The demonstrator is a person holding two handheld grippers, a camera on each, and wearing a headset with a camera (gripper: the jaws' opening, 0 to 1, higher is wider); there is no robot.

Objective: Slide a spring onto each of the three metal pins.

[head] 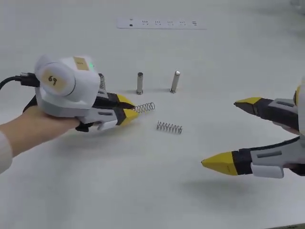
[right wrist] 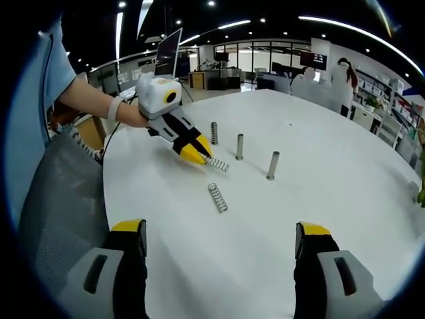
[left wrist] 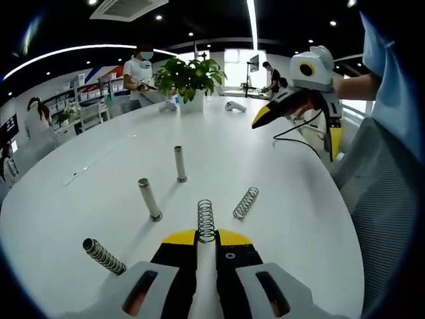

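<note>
Your L gripper [head: 132, 109] sits low over the desk [head: 143, 186], gripped in your L hand [head: 40, 125], w/ its jaws pressed together on 1 end of the held spring [head: 145, 107]. The rest of that coil sticks out past the yellow tips, roughly level; whether it touches the desk can't be told. Just beyond it, 2 bare pins stand upright & apart from each other: the left bare pin [head: 139, 83] & the right bare pin [head: 175, 82]. A 3rd pin, the sprung pin [head: 101, 82], already wears a coil & stands partly hidden behind the L gripper's body; in the left gripper view it's at lower left, beside your jaws. The loose spring [head: 169, 127] lies flat on the desk, near the held spring but not touching it, between your 2 grippers. Your R gripper [head: 219, 133] hovers well off to the right, jaws wide apart w/ nothing between them, tips aimed toward the springs. A white power strip [head: 162, 23] lies at the desk's far side.
</note>
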